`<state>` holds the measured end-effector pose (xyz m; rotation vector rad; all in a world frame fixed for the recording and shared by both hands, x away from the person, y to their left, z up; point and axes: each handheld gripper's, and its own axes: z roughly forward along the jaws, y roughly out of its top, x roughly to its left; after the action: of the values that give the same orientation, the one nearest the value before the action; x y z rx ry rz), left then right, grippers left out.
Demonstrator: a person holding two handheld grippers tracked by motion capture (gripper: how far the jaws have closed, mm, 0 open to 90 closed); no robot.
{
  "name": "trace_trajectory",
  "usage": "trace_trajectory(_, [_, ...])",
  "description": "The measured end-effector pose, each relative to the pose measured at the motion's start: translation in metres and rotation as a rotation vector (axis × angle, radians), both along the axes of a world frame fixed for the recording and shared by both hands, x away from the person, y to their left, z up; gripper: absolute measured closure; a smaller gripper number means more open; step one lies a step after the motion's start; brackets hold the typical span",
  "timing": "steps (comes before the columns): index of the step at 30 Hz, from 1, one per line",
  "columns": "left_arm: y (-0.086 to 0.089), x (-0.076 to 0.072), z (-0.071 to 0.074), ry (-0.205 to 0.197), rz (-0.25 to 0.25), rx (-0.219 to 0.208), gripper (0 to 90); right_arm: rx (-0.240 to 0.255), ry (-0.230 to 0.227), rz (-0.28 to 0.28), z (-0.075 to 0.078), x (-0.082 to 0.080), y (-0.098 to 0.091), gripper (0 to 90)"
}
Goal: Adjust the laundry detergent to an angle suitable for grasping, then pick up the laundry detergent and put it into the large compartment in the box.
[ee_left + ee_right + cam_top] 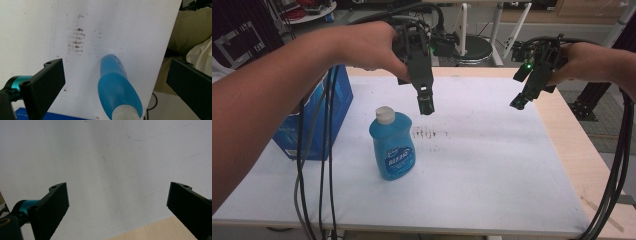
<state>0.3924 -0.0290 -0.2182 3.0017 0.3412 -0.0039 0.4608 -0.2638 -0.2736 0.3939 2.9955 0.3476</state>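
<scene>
From the high view I've got the blue bottle [392,146] standing upright on the white sheet [492,165], white cap on top, label facing me, and my left gripper [426,105] hanging in the air just up and to the right of that cap, not touching anything. The right gripper [518,102] is well apart, out over the far right edge of the sheet. A blue box [314,117] sits at the left edge, near the bottle but not against it, and cables [314,165] drape down in front of it; I'd judge they could snag if I swing left. Switching to the left gripper view: jaws wide apart, the blue bottle [117,88] lying right between them in the picture and below, cap end nearest me, a patch of brown smudges [78,41] on the sheet beyond. So nothing is grasped yet; the approach looks lined up, and the descent, the close and the lift are all left to do. Right gripper view now: jaws spread wide, bare white sheet [105,165] beneath, a strip of wooden table [150,231] at the bottom. Nothing stands between my left jaws and the bottle.
</scene>
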Motion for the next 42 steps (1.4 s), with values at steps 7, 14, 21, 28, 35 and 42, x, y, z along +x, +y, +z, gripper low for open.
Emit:
trace_trajectory(7, [-0.0001, -0.0013, 0.0018, -0.005, 0.014, -0.007, 1.9, 0.001, 0.001, -0.001, 0.0019, -0.0026, -0.0026, 3.1])
trace_trajectory(14, [0.0013, -0.0044, 0.0034, -0.015, 0.025, -0.009, 1.9, 0.004, -0.003, 0.016, 0.0031, -0.0048, -0.0010, 3.1])
trace_trajectory(21, [0.0039, -0.0034, 0.0036, -0.015, 0.039, -0.009, 1.9, 0.008, -0.004, 0.016, 0.0034, -0.0050, 0.0010, 3.1])
trace_trajectory(28, [0.0039, -0.0020, 0.0029, -0.010, 0.039, -0.004, 1.9, 0.011, -0.006, 0.018, 0.0043, -0.0059, 0.0004, 3.1])
trace_trajectory(35, [0.0041, -0.0049, 0.0044, -0.016, 0.067, -0.010, 1.9, 0.008, -0.013, 0.007, 0.0066, -0.0096, 0.0001, 3.1])
trace_trajectory(42, [0.0087, -0.0051, 0.0060, -0.008, 0.150, -0.019, 1.8, 0.010, -0.015, 0.004, 0.0053, -0.0098, -0.0022, 3.1])
